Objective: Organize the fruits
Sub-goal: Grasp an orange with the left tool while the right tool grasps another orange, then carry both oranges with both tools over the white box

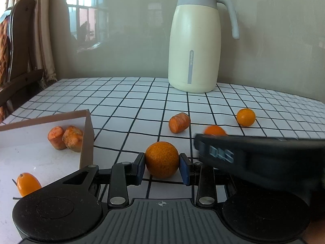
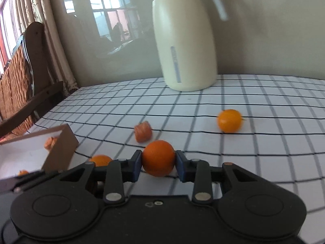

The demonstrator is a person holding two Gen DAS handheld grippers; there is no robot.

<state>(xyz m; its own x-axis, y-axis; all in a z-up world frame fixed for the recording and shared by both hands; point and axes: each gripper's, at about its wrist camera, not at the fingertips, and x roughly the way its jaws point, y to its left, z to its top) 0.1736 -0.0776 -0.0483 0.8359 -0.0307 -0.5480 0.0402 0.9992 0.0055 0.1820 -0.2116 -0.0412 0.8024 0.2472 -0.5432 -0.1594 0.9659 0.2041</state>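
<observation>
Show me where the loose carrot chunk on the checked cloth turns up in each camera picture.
Left wrist: the carrot chunk lies right of centre, beyond the dimpled orange gripped by the left gripper.
Right wrist: it lies left of centre, just beyond the smooth orange gripped by the right gripper.
Shared landmark: the cream jug at the back of the table.

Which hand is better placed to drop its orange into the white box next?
Left, probably. The left gripper already clamps its orange right beside the box. The right gripper also grips an orange, but sits farther from the box.
</observation>
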